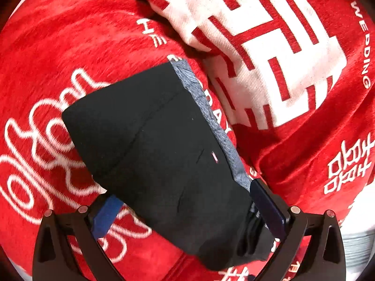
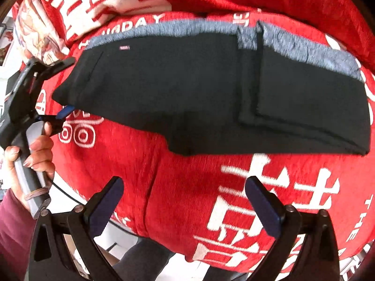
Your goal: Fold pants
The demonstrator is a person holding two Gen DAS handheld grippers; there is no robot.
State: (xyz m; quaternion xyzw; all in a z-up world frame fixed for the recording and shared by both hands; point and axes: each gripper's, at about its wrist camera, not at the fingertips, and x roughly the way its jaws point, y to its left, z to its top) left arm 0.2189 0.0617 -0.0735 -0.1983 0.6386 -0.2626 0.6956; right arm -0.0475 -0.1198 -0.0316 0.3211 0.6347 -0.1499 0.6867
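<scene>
Black pants [image 1: 152, 145] with a grey fleece lining edge [image 1: 204, 103] lie folded on a red blanket. In the right wrist view the pants [image 2: 187, 89] stretch across the middle, one end folded over at the right. My left gripper [image 1: 185, 201] is open, its fingers wide apart on either side of the pants' near end, not pinching it. It also shows in the right wrist view [image 2: 63, 86], held by a hand at the pants' left end. My right gripper [image 2: 185, 196] is open and empty, above the blanket, short of the pants.
The red blanket [image 1: 70, 46] with white lettering covers the whole surface. A bunched fold of it with a large white pattern [image 1: 269, 46] rises behind the pants. The blanket's front edge [image 2: 164, 245] drops off near my right gripper.
</scene>
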